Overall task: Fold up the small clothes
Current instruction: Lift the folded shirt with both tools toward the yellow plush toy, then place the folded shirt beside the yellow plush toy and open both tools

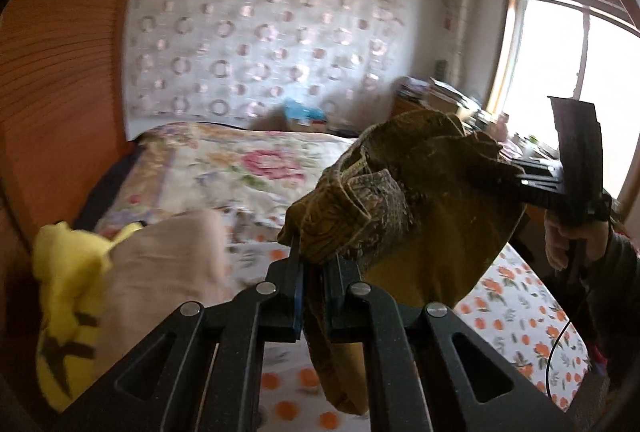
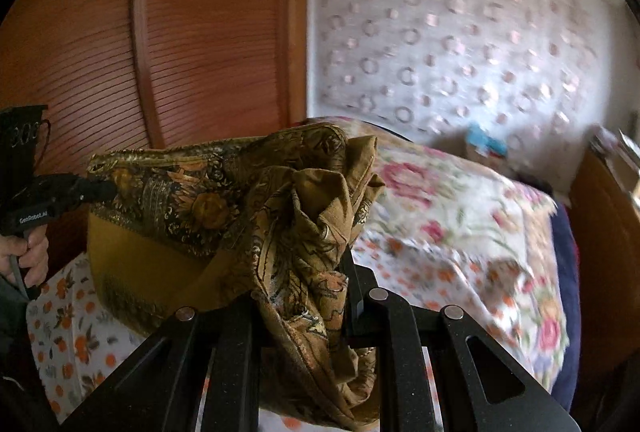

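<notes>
A small olive-brown garment (image 1: 420, 200) with a paisley print hangs stretched in the air between my two grippers, above the bed. In the left wrist view my left gripper (image 1: 314, 264) is shut on one bunched end of it, and cloth droops down between the fingers. My right gripper (image 1: 520, 180) pinches the far end at the right, with a hand (image 1: 568, 240) on its handle. In the right wrist view the garment (image 2: 192, 208) is bunched over my right gripper (image 2: 324, 272), which is shut on it; its left finger is hidden by cloth. My left gripper (image 2: 98, 188) holds the opposite corner.
A yellow garment (image 1: 64, 312) with black marks and a beige garment (image 1: 160, 268) lie at the lower left on the orange-print bed sheet (image 1: 520, 312). A floral blanket (image 1: 224, 168) covers the far bed. A wooden wardrobe (image 2: 160, 32) stands alongside, and a cluttered desk (image 1: 436, 96) sits by the window.
</notes>
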Demonstrator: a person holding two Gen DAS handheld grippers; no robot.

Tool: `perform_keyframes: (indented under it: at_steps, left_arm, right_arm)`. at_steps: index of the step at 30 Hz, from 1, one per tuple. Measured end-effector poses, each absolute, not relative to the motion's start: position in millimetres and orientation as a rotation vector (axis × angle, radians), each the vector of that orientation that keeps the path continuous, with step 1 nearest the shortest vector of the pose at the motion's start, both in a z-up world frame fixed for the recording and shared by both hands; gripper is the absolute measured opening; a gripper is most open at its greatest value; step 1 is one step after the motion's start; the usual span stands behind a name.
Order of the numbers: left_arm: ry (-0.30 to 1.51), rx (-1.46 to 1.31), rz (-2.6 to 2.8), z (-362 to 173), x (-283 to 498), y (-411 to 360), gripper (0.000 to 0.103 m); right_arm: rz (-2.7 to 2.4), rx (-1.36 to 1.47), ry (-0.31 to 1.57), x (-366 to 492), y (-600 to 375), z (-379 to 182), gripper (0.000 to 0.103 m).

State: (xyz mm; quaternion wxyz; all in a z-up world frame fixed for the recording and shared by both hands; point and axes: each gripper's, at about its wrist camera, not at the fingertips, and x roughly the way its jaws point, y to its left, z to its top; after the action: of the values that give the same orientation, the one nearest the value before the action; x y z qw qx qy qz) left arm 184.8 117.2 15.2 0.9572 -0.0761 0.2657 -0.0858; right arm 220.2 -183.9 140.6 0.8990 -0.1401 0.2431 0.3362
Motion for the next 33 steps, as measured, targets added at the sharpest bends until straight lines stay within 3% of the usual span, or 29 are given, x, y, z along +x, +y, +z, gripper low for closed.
perform_keyframes:
  at_steps: [6, 13, 23, 25, 29, 33]
  left_arm:
    - [0.511, -0.214, -0.066, 5, 159, 167, 0.008]
    - [0.555, -0.316, 0.062, -44, 134, 223, 0.008]
    - [0.646, -0.314, 0.157, -84, 133, 244, 0.008]
    - [0.67, -0.311, 0.168, -91, 135, 244, 0.008]
    - [0.69, -0.301, 0.18, -96, 135, 247, 0.008]
    - [0.699, -0.29, 0.192, -95, 135, 246, 0.008]
  right_arm:
    - [0.827, -0.372, 0.481, 265, -124, 157, 0.016]
    - [0.943, -0.47, 0.501, 312, -37, 164, 0.016]
    - [1.008, -0.544, 0.553, 374, 46, 125, 0.017]
    - [0.999, -0.554, 0.574, 380, 66, 114, 0.02]
    - [0.894, -0.543, 0.599, 405, 83, 106, 0.055]
    - [0.857, -0.461, 0.551, 415, 74, 109, 0.062]
